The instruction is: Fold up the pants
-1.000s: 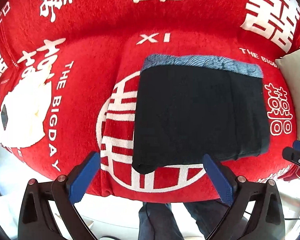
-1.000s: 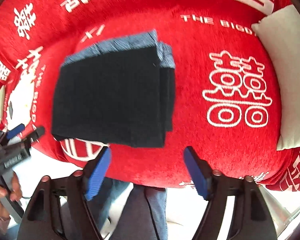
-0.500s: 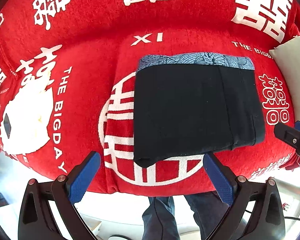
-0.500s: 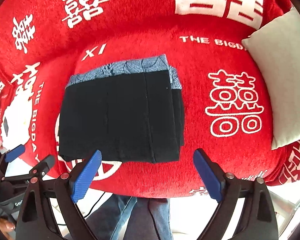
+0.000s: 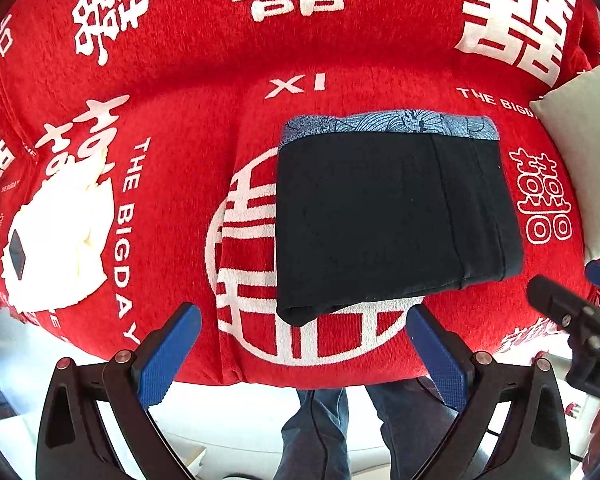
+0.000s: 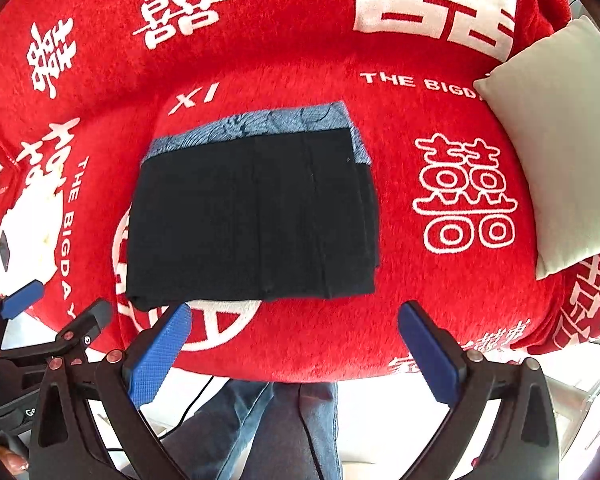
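From the left wrist, the folded black pants lie flat on the red blanket, blue patterned waistband at the far edge, near edge just short of the blanket's front drop. The left gripper hangs spread wide with nothing between its pads.

From the right wrist, the right gripper has just been opening and stands wide, empty. Bare red cloth separates the pants' right edge from the pale cushion; the layers there look slightly stepped, perhaps.
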Available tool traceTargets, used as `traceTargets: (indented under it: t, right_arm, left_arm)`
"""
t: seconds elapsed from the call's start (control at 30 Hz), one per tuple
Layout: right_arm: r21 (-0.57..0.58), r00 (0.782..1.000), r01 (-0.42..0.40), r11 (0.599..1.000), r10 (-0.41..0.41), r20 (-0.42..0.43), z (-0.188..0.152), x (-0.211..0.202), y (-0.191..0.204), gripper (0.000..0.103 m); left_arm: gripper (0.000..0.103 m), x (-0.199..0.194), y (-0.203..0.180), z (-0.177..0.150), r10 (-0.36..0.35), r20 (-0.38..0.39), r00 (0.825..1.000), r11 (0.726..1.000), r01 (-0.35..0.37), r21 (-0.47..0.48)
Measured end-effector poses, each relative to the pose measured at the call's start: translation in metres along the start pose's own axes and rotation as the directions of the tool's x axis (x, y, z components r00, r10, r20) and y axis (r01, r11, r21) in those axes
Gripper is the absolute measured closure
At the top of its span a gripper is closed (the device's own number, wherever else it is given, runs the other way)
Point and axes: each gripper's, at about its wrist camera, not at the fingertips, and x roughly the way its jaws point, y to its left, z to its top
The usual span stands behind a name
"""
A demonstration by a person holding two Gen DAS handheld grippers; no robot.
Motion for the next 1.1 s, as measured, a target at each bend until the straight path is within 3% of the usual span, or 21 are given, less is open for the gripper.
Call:
traceTargets:
  t: [1.1]
  right_arm:
    - [-0.016, 0.996, 0.083, 0.996, -0.083, 0.028, -0.016, -0.020, 0.021, 0.000]
  left_arm:
    - [0.000, -0.016, 0.006, -0.011, -0.009, 0.005, 1.000, 0.998, 0.009, 0.057]
